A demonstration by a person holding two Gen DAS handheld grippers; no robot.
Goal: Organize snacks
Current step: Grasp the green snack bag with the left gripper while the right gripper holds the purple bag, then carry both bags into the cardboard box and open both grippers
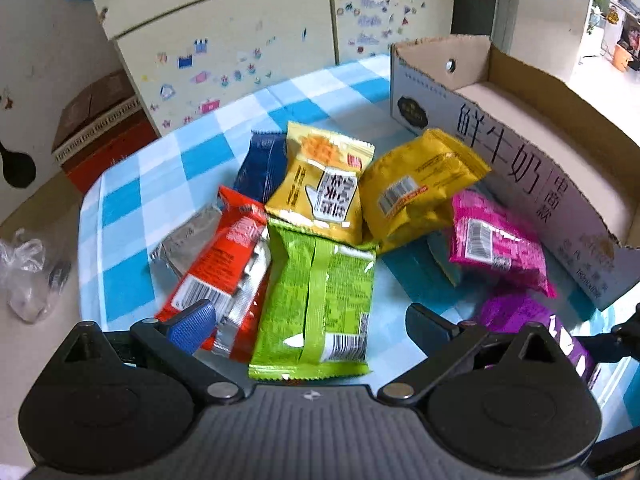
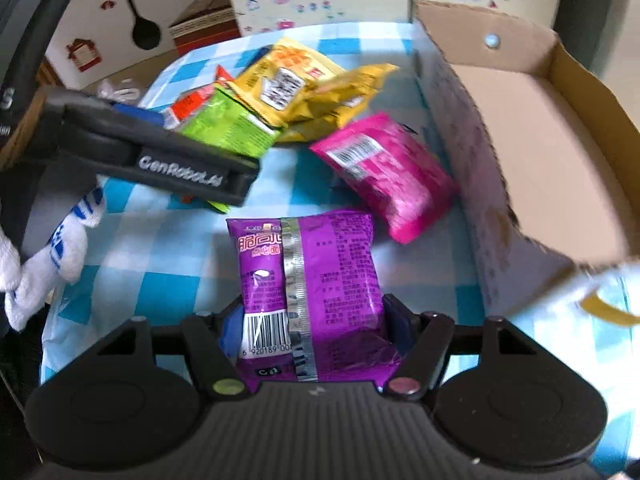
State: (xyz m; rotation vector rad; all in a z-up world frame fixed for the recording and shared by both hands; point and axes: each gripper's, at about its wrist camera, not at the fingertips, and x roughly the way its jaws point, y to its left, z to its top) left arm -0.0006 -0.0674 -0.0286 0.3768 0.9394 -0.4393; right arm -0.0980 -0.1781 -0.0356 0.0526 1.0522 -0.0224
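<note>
Several snack packets lie heaped on a blue-and-white checked tablecloth. My left gripper hovers open over the green packet, its left finger above the red packet. Beyond those lie a light yellow packet, a dark yellow packet, a navy packet and a pink packet. My right gripper is shut on the purple packet, both pads pressed against its sides. The pink packet lies just beyond it. The left gripper's black finger crosses the right wrist view.
An open cardboard box with nothing in it stands at the right, also seen in the right wrist view. A white-gloved hand is at the left. A crumpled plastic bag lies off the table's left edge. A stickered cabinet stands behind.
</note>
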